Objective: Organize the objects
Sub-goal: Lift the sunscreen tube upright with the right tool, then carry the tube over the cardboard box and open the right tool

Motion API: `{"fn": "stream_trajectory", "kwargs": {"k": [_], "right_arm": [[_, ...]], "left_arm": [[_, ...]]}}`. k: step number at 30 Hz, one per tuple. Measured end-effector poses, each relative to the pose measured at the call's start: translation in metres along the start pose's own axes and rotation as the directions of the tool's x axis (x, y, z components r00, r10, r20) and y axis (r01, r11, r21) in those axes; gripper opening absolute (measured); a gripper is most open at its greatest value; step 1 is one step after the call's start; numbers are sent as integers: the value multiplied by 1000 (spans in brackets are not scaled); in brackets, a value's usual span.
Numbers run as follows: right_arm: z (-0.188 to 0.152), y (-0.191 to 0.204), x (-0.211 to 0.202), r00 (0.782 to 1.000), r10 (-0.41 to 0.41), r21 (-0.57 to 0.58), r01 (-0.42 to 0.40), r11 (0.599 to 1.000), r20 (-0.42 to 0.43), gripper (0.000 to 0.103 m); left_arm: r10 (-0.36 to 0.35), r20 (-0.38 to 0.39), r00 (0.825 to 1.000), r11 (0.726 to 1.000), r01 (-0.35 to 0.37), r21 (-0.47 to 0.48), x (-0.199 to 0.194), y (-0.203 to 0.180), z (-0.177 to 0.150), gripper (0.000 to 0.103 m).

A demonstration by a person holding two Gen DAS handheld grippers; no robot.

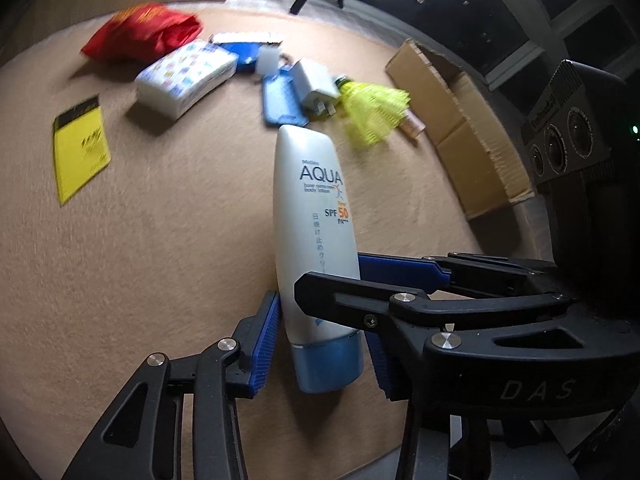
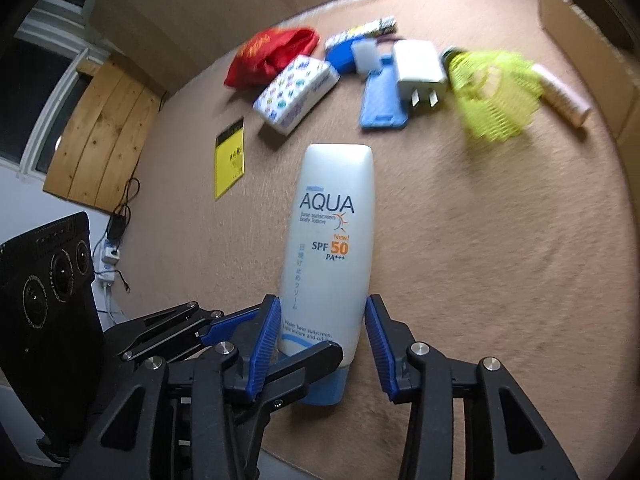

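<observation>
A white sunscreen tube (image 1: 308, 208) marked AQUA SPF 50 stands upright with its blue cap (image 1: 328, 364) down over the tan carpet (image 1: 160, 240). In the left wrist view my left gripper (image 1: 322, 332) has its blue pads against the tube's lower sides, just above the cap. My right gripper (image 1: 332, 276) comes in from the right, one finger across the tube's front and one behind it. In the right wrist view the right gripper (image 2: 322, 304) presses both edges of the tube (image 2: 332, 220), and the left gripper (image 2: 300, 336) crosses from the left. Whether the cap rests on the carpet I cannot tell.
Further back on the carpet lie a yellow card (image 1: 80, 148), a patterned tissue pack (image 1: 184, 76), a red pouch (image 1: 140, 30), a blue phone case (image 1: 282, 100), a white charger plug (image 1: 316, 84) and yellow-green mesh (image 1: 372, 108). An open cardboard box (image 1: 472, 132) stands at the right.
</observation>
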State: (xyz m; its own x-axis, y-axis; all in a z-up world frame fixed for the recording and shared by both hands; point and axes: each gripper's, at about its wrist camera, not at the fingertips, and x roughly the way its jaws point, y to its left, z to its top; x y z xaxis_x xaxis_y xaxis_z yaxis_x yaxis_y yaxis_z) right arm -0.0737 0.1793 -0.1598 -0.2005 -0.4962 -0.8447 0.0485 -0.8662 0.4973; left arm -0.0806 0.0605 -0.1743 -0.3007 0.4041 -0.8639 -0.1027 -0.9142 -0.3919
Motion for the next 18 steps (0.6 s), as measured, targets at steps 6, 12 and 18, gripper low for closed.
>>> {"fn": "stream_trajectory", "kwargs": {"k": [6,12,18], "right_arm": [[9,-19,-42,997,-10,17,9,1000,70,40],[22,-50,-89,988,-49,30,46,998,143,40],[42,-86,-128,974,-101,53,92,994,203,40]], "left_arm": [[-8,37,999,998,5,67,-4,-40,21,43],[-38,66,997,991,29,134,-2,-89,52,43],[-64,78,995,980,48,192,15,-142,89,43]]}}
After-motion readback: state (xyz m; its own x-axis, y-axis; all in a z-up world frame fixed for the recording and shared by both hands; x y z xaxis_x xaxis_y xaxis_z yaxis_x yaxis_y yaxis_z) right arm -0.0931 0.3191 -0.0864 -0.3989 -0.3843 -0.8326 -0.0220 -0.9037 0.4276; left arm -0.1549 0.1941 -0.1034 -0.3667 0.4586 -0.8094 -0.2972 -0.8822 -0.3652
